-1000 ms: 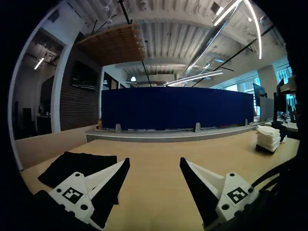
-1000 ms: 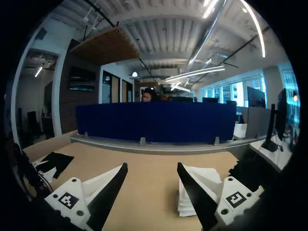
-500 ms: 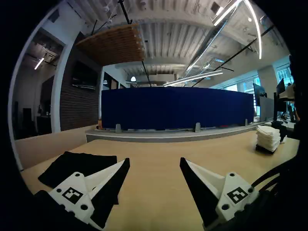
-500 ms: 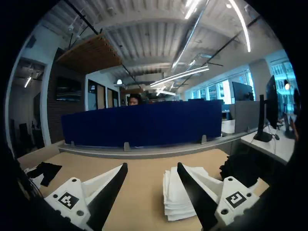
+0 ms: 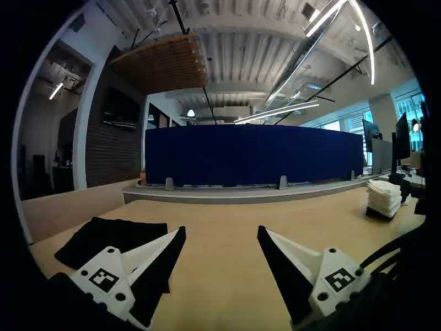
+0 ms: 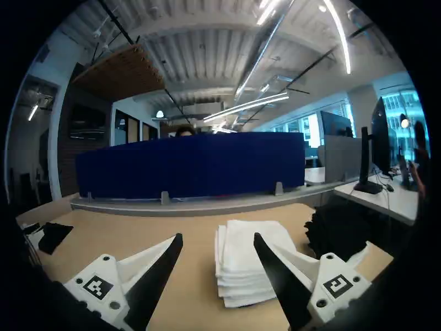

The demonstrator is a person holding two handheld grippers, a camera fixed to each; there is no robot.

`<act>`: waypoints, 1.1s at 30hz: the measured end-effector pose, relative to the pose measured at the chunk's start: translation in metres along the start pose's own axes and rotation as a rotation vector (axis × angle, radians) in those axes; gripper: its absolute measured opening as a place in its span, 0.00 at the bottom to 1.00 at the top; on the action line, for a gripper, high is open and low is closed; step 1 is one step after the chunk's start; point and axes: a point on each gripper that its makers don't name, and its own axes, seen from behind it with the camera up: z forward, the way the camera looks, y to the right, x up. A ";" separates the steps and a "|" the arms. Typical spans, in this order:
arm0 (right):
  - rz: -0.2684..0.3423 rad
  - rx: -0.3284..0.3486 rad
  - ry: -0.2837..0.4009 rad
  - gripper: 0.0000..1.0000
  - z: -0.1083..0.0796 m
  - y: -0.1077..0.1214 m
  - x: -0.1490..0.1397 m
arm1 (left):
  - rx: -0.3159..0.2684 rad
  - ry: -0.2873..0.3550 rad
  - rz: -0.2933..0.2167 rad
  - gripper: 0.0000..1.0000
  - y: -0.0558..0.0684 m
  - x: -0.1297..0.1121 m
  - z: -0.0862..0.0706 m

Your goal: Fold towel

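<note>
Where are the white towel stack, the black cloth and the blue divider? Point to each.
white towel stack (image 6: 240, 251), right gripper view, face of the top towel.
black cloth (image 5: 113, 236), left gripper view, its flat middle.
blue divider (image 5: 248, 154), left gripper view, centre of the panel.

The towel stack (image 6: 238, 256) sits partly hidden behind the right gripper (image 6: 218, 237).

Left tool (image 5: 221, 243) and right tool (image 6: 218, 248) gape empty.
</note>
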 end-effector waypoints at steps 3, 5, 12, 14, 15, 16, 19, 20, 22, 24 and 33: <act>0.002 0.000 -0.009 1.00 0.001 0.000 -0.018 | 0.000 0.000 0.000 0.97 0.000 0.000 0.000; 0.001 0.006 -0.013 1.00 0.003 -0.001 -0.028 | 0.000 0.000 0.000 0.97 0.000 0.000 0.000; 0.006 0.016 0.007 1.00 0.009 -0.001 -0.043 | 0.000 0.000 0.000 0.97 0.000 0.000 0.000; 0.007 0.019 0.007 1.00 0.010 -0.001 -0.045 | 0.000 0.000 0.000 0.97 0.000 0.000 0.000; 0.006 0.020 0.008 1.00 0.009 -0.001 -0.047 | 0.000 0.000 0.000 0.97 0.000 0.000 0.000; 0.005 0.020 0.010 1.00 0.009 0.000 -0.048 | 0.000 0.000 0.000 0.97 0.000 0.000 0.000; -0.002 0.021 0.015 1.00 0.009 0.000 -0.051 | 0.000 0.000 0.000 0.97 0.000 0.000 0.000; -0.004 0.021 0.017 1.00 0.009 0.000 -0.052 | 0.000 0.000 0.000 0.97 0.000 0.000 0.000; -0.011 0.022 0.021 1.00 0.008 0.000 -0.053 | 0.000 0.000 0.000 0.97 0.000 0.000 0.000; -0.019 0.023 0.027 1.00 0.006 -0.001 -0.054 | 0.000 0.000 0.000 0.97 0.000 0.000 0.000; -0.069 0.027 0.054 0.99 0.002 -0.007 -0.057 | 0.000 0.000 0.000 0.97 0.000 0.000 0.000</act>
